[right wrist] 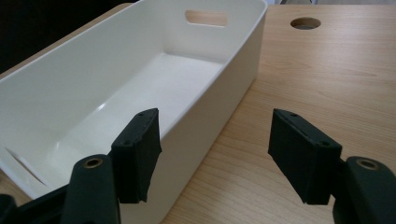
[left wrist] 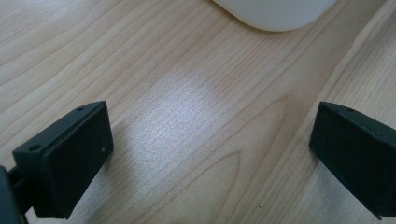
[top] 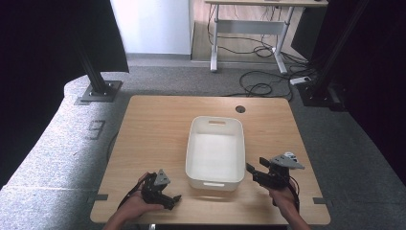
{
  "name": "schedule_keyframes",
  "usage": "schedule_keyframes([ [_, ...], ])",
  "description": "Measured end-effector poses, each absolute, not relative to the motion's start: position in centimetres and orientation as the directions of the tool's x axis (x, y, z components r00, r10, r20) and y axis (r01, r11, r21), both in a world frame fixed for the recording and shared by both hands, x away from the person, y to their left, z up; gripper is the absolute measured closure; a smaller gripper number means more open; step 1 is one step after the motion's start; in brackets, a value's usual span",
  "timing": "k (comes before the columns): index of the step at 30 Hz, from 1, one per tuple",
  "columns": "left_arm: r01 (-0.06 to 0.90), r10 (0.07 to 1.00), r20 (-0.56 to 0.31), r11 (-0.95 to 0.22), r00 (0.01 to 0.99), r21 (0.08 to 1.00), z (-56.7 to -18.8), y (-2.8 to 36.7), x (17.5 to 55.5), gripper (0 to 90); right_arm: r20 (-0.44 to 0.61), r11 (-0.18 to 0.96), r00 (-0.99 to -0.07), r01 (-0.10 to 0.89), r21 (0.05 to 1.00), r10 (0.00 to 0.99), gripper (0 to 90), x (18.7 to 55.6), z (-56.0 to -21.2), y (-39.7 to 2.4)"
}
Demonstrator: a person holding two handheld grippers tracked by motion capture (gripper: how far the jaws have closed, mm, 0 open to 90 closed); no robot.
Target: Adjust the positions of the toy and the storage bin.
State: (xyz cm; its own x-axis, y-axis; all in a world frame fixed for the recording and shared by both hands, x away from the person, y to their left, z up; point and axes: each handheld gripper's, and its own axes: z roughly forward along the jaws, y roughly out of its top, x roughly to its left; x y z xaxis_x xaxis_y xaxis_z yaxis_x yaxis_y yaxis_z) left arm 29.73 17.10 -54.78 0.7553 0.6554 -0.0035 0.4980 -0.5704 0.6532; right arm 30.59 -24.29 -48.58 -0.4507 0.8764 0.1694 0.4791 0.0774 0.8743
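Fingers (right wrist: 140, 154) on the right gripper (top: 256, 171) are open by the bin (top: 215, 151), holding nothing. Left gripper (top: 172, 200) is open too. Next, grab the rim.

Left tongs (top: 176, 197): black body, grey three-cornered plate on top, black cable trailing back along the forearm. Jaws are blocky black slabs w/ small screw holes near the edges.

Right tongs (top: 253, 167): same black build, grey plate w/ a dark marking, black cable by the wrist. Brass-coloured screw in each jaw arm. Forearms bare, no sleeves.
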Motion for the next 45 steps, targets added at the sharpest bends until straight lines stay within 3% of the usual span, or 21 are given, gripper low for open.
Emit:
schedule_keyframes([
  [21, 0.498, 0.655, -0.004, -0.571, 0.756, 0.653, -54.8, 17.1, 29.7, 0.0, 0.052, 0.184, -0.435, 0.483, 0.856, 0.899, 29.9, 31.3, -49.6, -26.3],
  [45, 0.497, 0.654, -0.004, -0.571, 0.756, 0.653, -54.8, 17.1, 29.7, 0.0, 0.031, 0.223, -0.391, 0.587, 0.778, 0.92, 27.7, 32.8, -50.3, -29.4],
])
